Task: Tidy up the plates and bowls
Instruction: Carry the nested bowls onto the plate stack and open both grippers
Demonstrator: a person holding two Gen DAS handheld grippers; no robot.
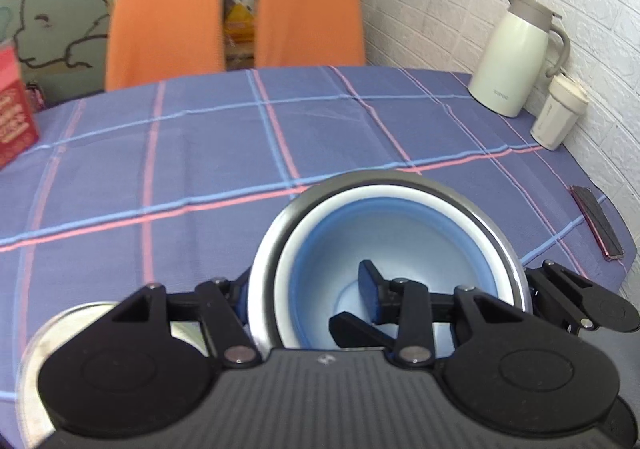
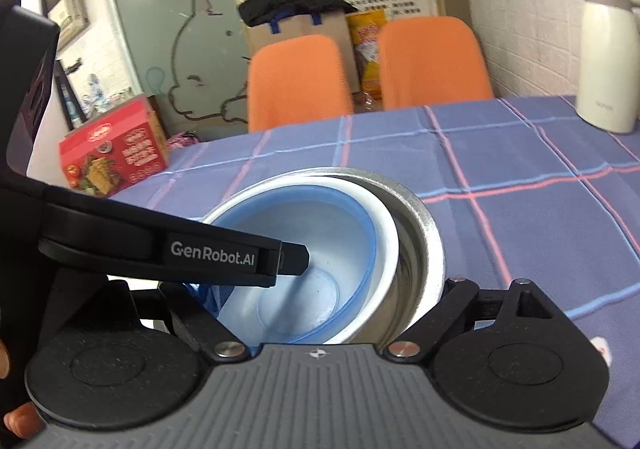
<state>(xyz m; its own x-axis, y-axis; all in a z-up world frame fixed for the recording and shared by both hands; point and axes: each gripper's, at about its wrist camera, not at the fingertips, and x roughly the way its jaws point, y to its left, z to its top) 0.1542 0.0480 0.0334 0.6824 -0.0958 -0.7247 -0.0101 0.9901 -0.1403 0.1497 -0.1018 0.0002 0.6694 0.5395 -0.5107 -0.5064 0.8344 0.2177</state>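
Hiding fingers (image 2: 192,289), blue bowl (image 2: 320,245), steel bowl (image 2: 424,233)

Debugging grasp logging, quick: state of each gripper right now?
Left gripper: straddles rims of the blue bowl and metal bowl; clamped or not, cannot tell.
Right gripper: open, holding nothing.

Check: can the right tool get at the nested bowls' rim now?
Probably yes. The right tool is open and straddles the near rim: one finger inside the blue bowl, one outside the steel bowl.
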